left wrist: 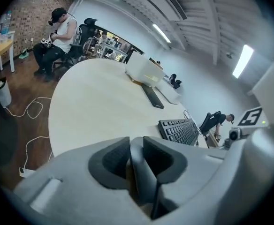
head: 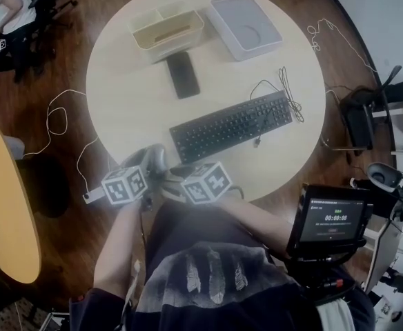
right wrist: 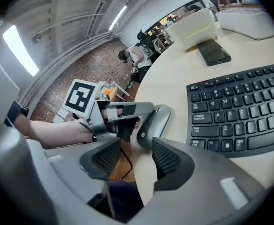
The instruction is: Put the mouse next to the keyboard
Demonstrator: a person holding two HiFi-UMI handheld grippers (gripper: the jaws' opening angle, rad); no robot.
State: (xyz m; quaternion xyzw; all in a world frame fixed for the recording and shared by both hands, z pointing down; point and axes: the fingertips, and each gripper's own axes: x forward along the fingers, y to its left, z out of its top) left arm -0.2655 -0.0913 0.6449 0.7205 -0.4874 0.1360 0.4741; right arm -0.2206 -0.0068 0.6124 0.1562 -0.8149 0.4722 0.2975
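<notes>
Mouse lies gripped in the left tool at the surface edge, seven o'clock of the keyboard; right tool stands parted, empty. Placement not yet done.

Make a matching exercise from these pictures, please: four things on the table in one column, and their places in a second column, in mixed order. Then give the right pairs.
Things
1. mouse
2. phone
3. keyboard
4. cream box

Places
a. far side of the table, beside the grey tray
b. between the cream box and the keyboard
c. near edge of the table, gripped in the left gripper
d. middle of the table, with a cable at its right end

Pairs: 1-c, 2-b, 3-d, 4-a
</notes>
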